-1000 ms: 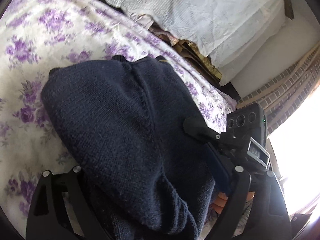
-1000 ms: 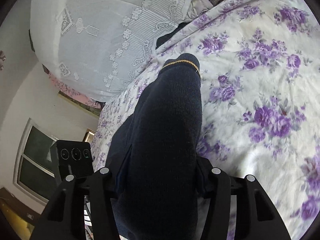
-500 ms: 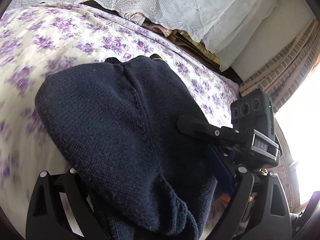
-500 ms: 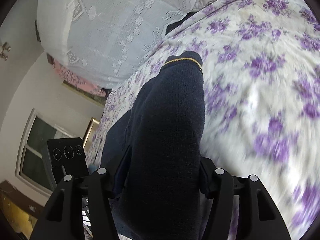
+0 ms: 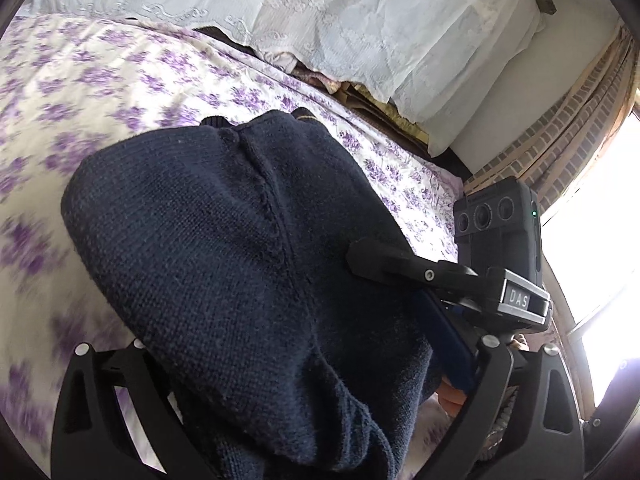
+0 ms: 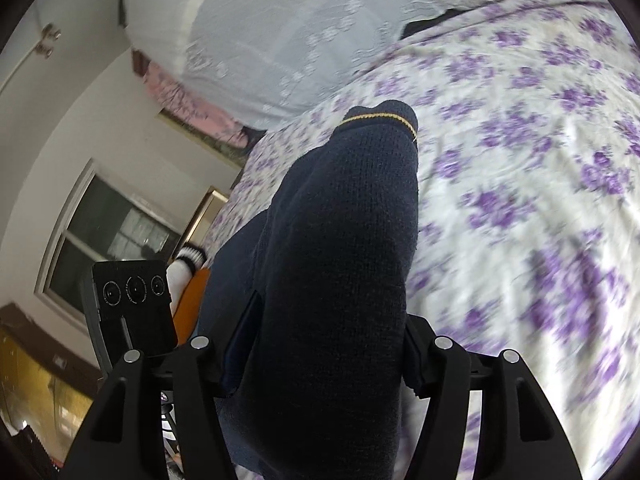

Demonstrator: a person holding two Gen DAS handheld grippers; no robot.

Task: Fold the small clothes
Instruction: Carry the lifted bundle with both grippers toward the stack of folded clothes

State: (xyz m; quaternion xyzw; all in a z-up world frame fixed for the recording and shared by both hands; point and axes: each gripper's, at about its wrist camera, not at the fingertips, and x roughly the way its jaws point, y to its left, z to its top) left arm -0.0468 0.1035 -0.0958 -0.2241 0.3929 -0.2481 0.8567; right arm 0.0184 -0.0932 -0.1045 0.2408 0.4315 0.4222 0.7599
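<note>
A navy knitted sweater (image 5: 240,248) hangs bunched over and between the fingers of my left gripper (image 5: 304,320), which hold it above the bed. The jaws are opening, and the cloth fills the wide gap and touches both sides. In the right wrist view a thick fold of the same sweater (image 6: 344,240), its cuff edged with a yellow line, runs forward between the fingers of my right gripper (image 6: 328,344). Those jaws are opening too, with the blue pads against the cloth. The fingertips of both grippers are hidden under the knit. The right gripper's finger (image 5: 380,256) lies against the sweater's right side.
Below lies a white bedspread with purple flowers (image 5: 100,80) (image 6: 520,160). A white lace cover (image 5: 360,20) is heaped along the bed's far side. Brick-patterned curtains (image 5: 560,140) hang beside a bright window. A dark window (image 6: 100,248) and something orange (image 6: 192,304) show beside the left gripper's camera block (image 6: 132,304).
Both grippers have travelled over the bed with the sweater still in them. More of the lace cover and the wall now shows, and the bedspread is motion-blurred.
</note>
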